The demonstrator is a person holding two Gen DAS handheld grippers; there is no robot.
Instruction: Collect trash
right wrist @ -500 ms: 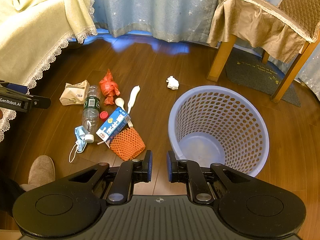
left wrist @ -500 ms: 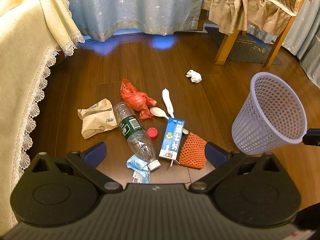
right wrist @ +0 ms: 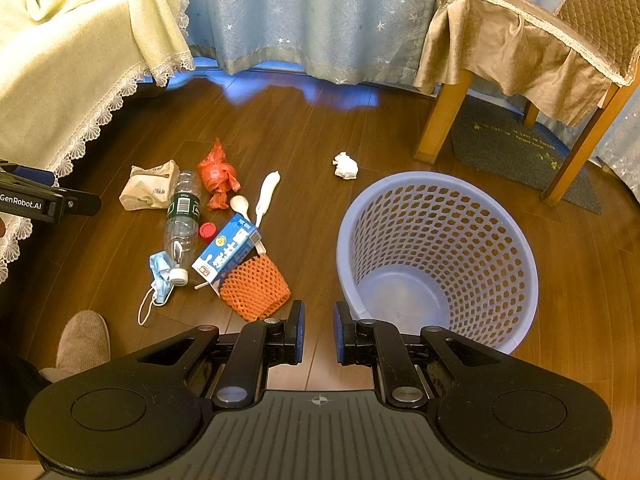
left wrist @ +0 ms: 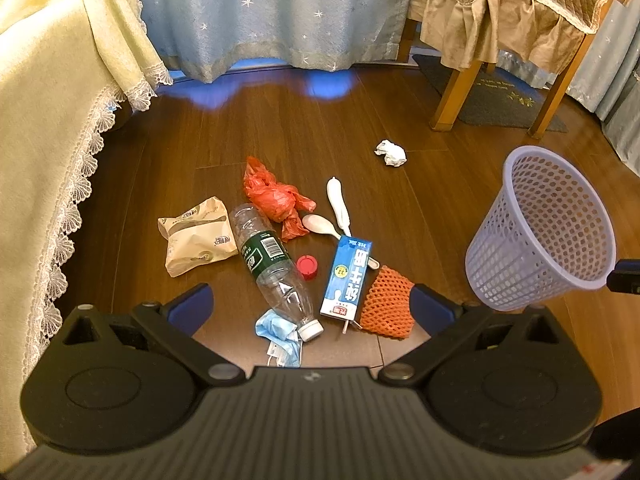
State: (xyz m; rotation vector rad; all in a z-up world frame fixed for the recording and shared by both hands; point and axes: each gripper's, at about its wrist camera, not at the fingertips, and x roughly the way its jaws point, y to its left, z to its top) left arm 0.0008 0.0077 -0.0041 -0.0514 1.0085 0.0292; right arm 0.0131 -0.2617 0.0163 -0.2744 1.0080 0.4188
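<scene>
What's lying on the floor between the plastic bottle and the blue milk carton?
A small red bottle cap sits between the plastic bottle and the milk carton, seemingly touching neither. Both wrist views show it.

My left gripper [left wrist: 310, 306] spread wide above floor litter: plastic bottle [left wrist: 272, 264], milk carton [left wrist: 347, 278], orange net [left wrist: 387, 308], face mask [left wrist: 278, 334]. Lavender basket [left wrist: 536, 236] at right.

Both wrist views are evenly lit in warm indoor light and sharp across the middle. Cold blue daylight seeps under the curtain [left wrist: 256, 12] and glares in patches on the glossy wooden floor [left wrist: 400, 88]. Shadows under the litter are soft and short. Fisheye bending curves the floorboards and the chair [right wrist: 532, 36] near the dark-cornered edges.
</scene>
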